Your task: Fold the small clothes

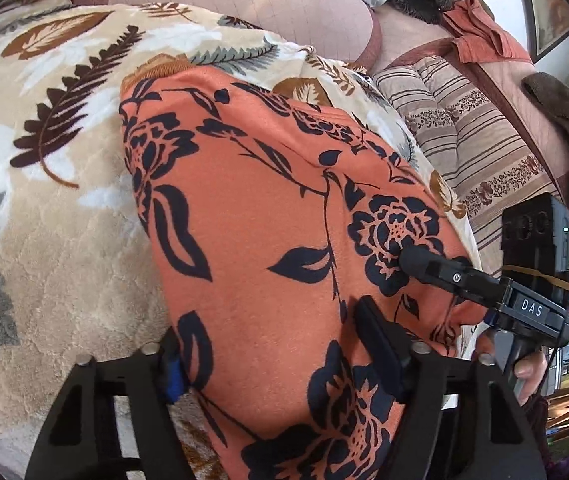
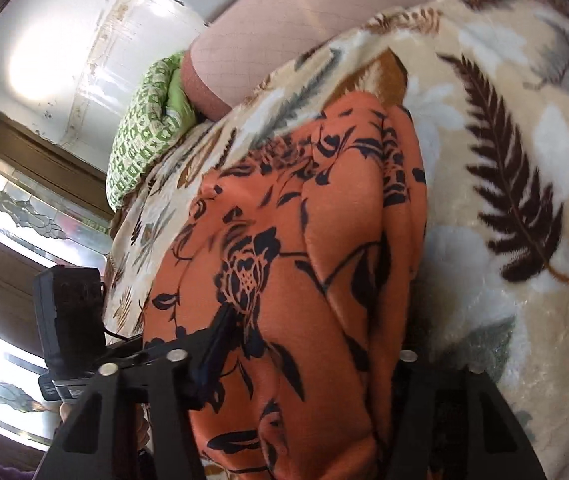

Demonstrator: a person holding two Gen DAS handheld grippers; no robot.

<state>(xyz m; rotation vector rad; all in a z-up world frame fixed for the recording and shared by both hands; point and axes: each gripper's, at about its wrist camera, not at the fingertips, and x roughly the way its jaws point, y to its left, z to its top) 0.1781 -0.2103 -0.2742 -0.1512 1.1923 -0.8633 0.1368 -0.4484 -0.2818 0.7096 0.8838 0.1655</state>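
Both grippers sit at the near end of the orange cloth [image 1: 268, 216], which lies on the leaf blanket [image 1: 44, 240] with its long axis running away from them. Left gripper [image 1: 272, 344] straddles the near hem, cloth bulging between half-spread jaws; whether the pads press I cannot tell. Right gripper [image 1: 408, 260] has one finger lying on the cloth at its right edge; its grip is likewise unclear. Far hem is free, with bare blanket beyond and to the left, so a fold away from the person looks unobstructed.
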